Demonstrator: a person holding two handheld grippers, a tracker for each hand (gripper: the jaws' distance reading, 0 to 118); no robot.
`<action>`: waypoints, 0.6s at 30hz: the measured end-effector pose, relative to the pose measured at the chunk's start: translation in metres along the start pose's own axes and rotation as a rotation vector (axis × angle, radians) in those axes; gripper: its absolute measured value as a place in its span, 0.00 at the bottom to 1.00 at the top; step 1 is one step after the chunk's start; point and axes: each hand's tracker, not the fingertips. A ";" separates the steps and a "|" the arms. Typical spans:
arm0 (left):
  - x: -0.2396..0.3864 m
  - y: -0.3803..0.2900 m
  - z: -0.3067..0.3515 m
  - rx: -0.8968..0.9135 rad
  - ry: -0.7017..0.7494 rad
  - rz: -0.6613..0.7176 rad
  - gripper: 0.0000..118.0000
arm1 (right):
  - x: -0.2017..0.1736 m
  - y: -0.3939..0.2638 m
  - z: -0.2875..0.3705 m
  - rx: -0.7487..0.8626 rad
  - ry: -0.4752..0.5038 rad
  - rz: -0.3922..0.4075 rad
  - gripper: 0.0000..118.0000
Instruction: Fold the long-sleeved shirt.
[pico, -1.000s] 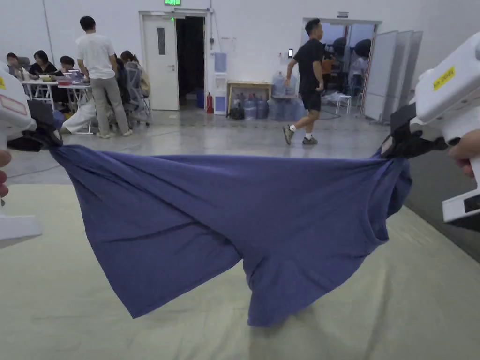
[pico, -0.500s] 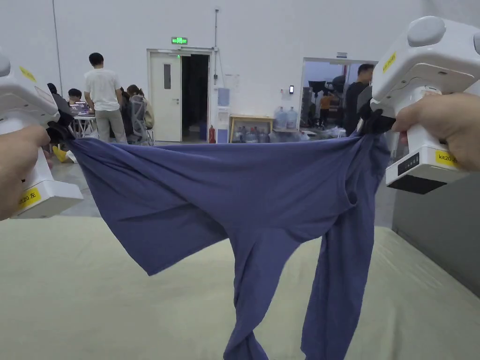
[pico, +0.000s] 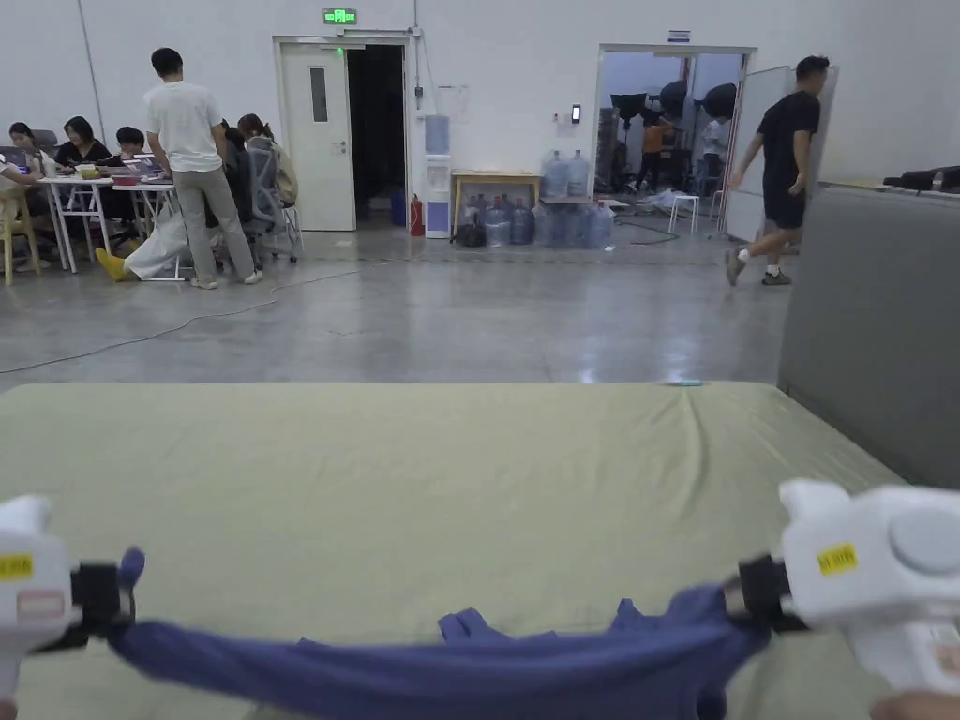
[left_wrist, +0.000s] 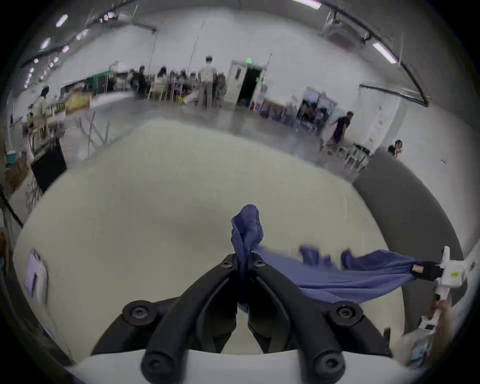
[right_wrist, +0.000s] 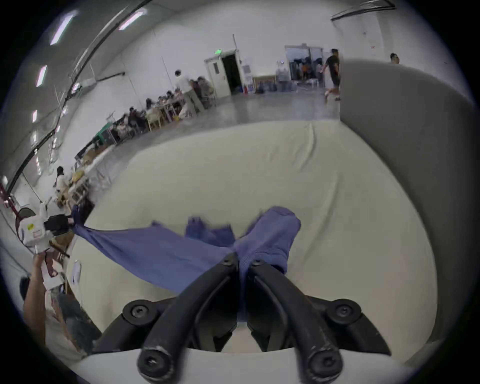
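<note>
The left gripper (pico: 117, 600) is clamped on one end of the blue shirt (pico: 487, 670). The shirt stretches low over the pale green mat (pico: 450, 469). The right gripper (pico: 745, 595) clamps its other end.

The shirt (pico: 487, 670) hangs stretched across the near edge of the counter (pico: 422, 469), its left end in the left gripper (pico: 112, 595) and its right end in the right gripper (pico: 755, 591). A partition (pico: 872, 328) stands along the counter's right side. Beyond the counter's far edge lies open floor (pico: 450, 319). At the far left, people sit at tables (pico: 103, 183); far behind the middle is a door (pico: 319, 131), with water bottles (pico: 553, 211) to its right.
</note>
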 end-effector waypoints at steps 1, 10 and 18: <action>-0.007 -0.020 0.003 -0.023 0.011 -0.006 0.00 | 0.006 -0.022 -0.001 -0.050 0.015 -0.011 0.00; -0.033 -0.144 0.045 -0.197 0.029 -0.175 0.00 | 0.010 -0.151 0.003 -0.264 -0.036 0.092 0.00; -0.063 -0.194 0.045 -0.286 0.023 -0.152 0.00 | 0.013 -0.193 -0.009 -0.343 -0.068 0.071 0.00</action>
